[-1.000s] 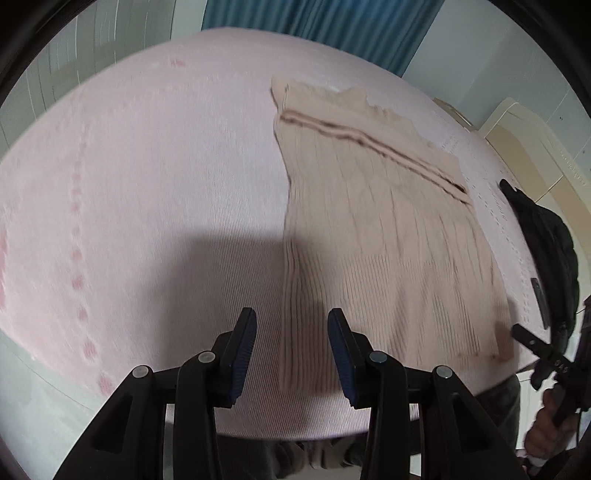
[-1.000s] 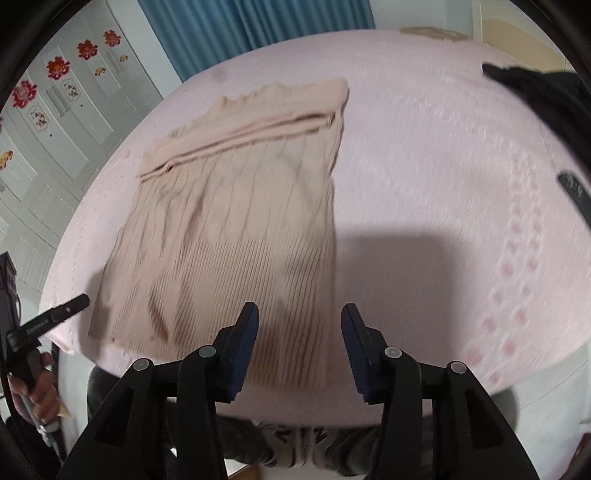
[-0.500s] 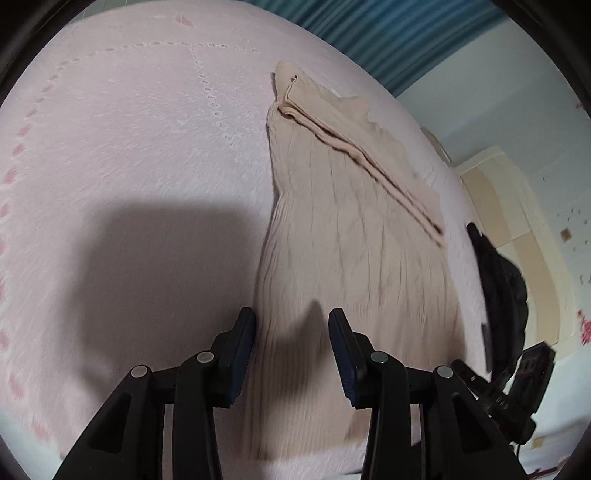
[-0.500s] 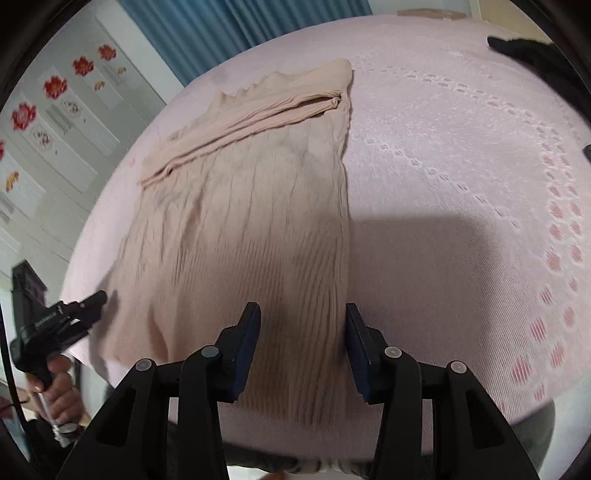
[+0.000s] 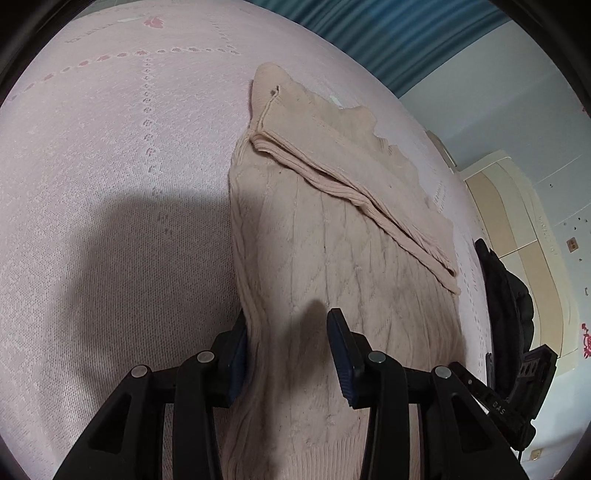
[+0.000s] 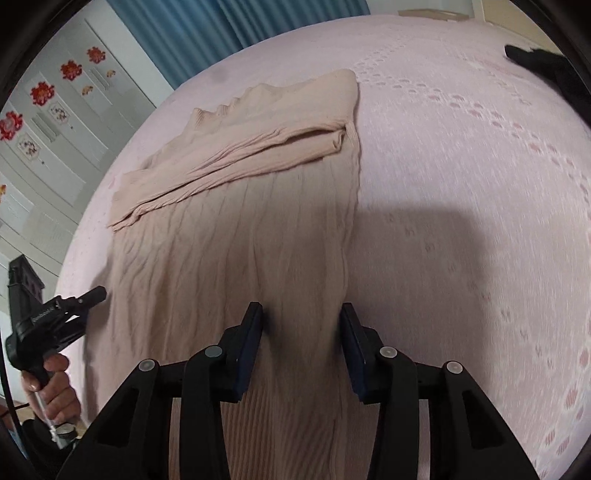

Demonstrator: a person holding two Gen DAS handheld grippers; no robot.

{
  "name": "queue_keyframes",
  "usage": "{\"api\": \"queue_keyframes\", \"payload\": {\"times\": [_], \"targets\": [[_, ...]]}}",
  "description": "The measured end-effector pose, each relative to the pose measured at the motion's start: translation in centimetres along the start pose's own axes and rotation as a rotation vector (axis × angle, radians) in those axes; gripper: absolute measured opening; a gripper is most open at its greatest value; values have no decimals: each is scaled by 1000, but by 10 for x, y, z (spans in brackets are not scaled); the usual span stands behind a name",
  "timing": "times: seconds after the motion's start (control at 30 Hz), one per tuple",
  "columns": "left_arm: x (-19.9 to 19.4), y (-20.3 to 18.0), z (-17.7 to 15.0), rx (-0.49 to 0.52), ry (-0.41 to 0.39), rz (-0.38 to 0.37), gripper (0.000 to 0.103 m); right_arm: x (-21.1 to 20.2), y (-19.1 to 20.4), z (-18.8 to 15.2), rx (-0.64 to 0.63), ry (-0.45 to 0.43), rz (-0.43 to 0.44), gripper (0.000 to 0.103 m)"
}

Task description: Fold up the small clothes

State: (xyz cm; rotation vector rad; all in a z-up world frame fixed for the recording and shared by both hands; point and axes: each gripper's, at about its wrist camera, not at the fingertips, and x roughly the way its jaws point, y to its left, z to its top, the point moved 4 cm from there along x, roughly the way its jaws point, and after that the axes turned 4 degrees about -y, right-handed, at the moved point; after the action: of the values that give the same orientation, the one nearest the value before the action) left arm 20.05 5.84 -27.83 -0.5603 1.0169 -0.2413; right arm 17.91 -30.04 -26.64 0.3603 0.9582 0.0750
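Beige ribbed knit sweater (image 5: 332, 266) lies flat on the pink bedspread (image 5: 110, 184), hem nearest, collar end far. Left tongs (image 5: 286, 350) are open, low over the near left corner of the sweater: the left finger sits at the garment's left edge, the right finger over the knit, fabric between them but not pinched. Right tongs (image 6: 301, 347) are open too, straddling the near right edge of the sweater (image 6: 240, 266) the same way, with nothing clamped. In the right wrist view the left tongs show at the far left, held in a hand (image 6: 51, 387), just beside the sweater's left edge. Mid-garment, cable ribs run near to far. Further out, a sleeve is folded across the chest as a long band from side to side. Beyond it the collar end is wavy. Black garment (image 5: 509, 295) lies on the bed to the right, apart from the sweater. Blue curtain (image 6: 207, 33) hangs behind the bed.
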Motion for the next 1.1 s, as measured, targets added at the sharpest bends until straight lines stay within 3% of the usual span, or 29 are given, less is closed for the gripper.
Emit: {"api": "queue_keyframes", "payload": {"times": [0.07,0.13,0.2,0.27,0.6,0.97,1.0,1.03,1.1], "targets": [[-2,1,-2,5,0,13,24,3,1,2,-2,-1,-17,40],[-4,6,-8,3,22,16,7,4,3,2,-21,-2,-59,23],[-10,10,-14,-15,23,-15,8,2,2,-1,-30,10,-34,15],[-20,16,-22,-30,21,-25,7,-3,-4,-4,6,30,8,14],[-58,27,-74,-27,43,-33,8,-43,-16,-58,52,74,101,17],[-70,14,-114,-4,60,-37,11,-67,-1,-102,-33,52,56,29],[-72,14,-114,-2,56,-32,11,-66,-1,-101,-34,54,47,26],[-73,14,-114,-1,49,-20,8,-66,-1,-102,-37,52,36,10],[-80,16,-111,-3,19,-2,6,-67,-1,-102,-37,69,56,6]]}}
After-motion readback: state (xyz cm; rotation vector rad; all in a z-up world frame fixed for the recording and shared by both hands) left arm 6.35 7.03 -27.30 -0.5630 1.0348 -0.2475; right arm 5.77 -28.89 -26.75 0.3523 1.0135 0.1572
